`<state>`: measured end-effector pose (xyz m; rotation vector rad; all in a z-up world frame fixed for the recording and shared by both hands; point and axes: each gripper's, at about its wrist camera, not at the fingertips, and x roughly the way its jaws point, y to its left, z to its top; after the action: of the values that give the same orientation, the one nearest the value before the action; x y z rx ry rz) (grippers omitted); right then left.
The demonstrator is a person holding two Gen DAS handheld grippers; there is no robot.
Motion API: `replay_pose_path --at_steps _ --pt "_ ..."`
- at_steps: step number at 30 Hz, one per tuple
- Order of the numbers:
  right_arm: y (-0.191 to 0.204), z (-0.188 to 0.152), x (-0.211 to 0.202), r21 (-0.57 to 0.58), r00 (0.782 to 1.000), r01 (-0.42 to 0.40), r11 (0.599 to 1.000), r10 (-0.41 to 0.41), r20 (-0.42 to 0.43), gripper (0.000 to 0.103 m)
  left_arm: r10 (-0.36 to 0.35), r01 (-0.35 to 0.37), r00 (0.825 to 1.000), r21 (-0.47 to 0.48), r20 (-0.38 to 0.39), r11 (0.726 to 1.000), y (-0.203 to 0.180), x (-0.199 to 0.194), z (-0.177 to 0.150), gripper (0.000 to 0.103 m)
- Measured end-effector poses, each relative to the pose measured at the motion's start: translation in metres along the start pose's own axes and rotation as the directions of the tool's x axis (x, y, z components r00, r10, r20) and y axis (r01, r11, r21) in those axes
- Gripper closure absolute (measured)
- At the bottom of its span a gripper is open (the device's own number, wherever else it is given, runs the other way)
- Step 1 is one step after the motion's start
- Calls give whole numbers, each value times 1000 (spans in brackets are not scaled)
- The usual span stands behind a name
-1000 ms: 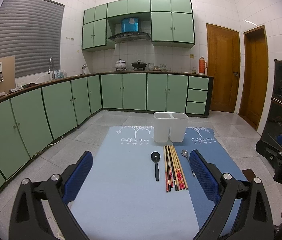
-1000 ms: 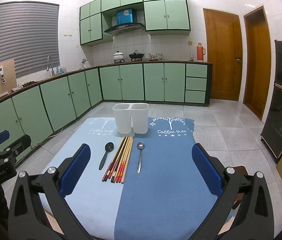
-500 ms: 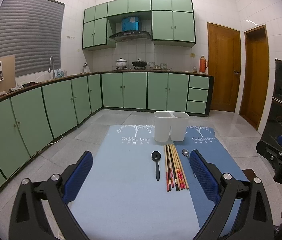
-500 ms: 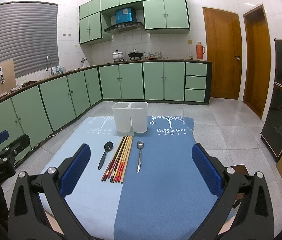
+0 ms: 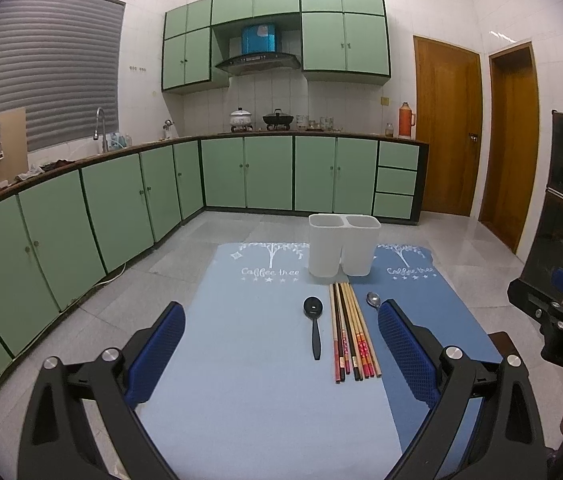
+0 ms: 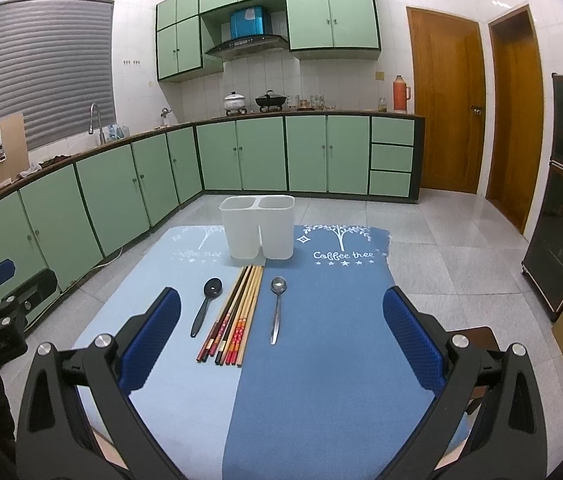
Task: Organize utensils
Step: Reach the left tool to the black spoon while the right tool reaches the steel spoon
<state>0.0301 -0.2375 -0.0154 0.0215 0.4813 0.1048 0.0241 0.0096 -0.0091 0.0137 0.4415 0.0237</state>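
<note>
Since the earlier frames almost nothing on the mat is seen to have shifted; only a slight forward drift of both views toward the white two-compartment plastic utensil holder (image 6: 257, 227) is noticed, and the utensils lie where they lay. The left gripper (image 5: 279, 354) is held spread wide with nothing between its blue pads, and the right gripper (image 6: 281, 340) is likewise fully parted and empty.

The holder stands upright at the far end of the two-tone blue fabric mat (image 6: 321, 380), across the seam between the pale and dark halves. Just in front of it a bundle of wooden and dark lacquered chopsticks (image 6: 237, 312) is laid side by side, tips toward the holder. To the left of the bundle a black plastic spoon (image 6: 206, 306) is placed, and to its right a polished steel spoon (image 6: 277, 308), both with bowls toward the holder. This neat row is probably arranged so that each piece can be lifted singly and dropped into a compartment.

No utensil is yet in the holder, so the sorting is judged not begun. The worktop under the mat is hidden.
</note>
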Motion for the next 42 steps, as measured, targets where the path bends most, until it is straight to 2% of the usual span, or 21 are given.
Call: replay_pose_path --at_steps 7,13,17,22,25,27,30,34,40,42 --pt "-6 9 39 -8 999 22 1000 -22 -47 5 10 -8 999 26 -52 1000 -2 34 6 8" --pt "-18 17 102 0 989 36 999 -36 -144 5 37 -31 990 48 -133 998 -1 91 14 8" --pt "-25 18 152 24 974 18 1000 -12 -227 5 38 -28 979 52 -198 998 0 136 14 8" --pt "-29 15 213 32 944 -8 999 18 -329 6 15 2 957 58 -289 998 -5 199 9 8" --pt "-29 10 252 45 917 -36 998 51 -396 11 7 13 942 58 -335 998 -9 229 4 8" --pt "-28 6 273 56 894 -53 997 72 -442 25 0 21 932 54 -363 998 -10 248 0 11" --pt "-24 1 298 72 866 -75 995 101 -490 27 -8 26 922 41 -388 999 -10 265 -4 11" --pt "-12 -2 321 39 848 -97 994 103 -520 30 -18 36 915 37 -402 999 -7 279 -5 11" --pt "-6 -11 348 48 817 -102 994 111 -565 46 -34 57 904 41 -425 998 -13 298 -12 11" --pt "0 -13 353 24 819 -101 995 97 -566 50 -40 61 901 35 -432 998 -15 302 -13 11"
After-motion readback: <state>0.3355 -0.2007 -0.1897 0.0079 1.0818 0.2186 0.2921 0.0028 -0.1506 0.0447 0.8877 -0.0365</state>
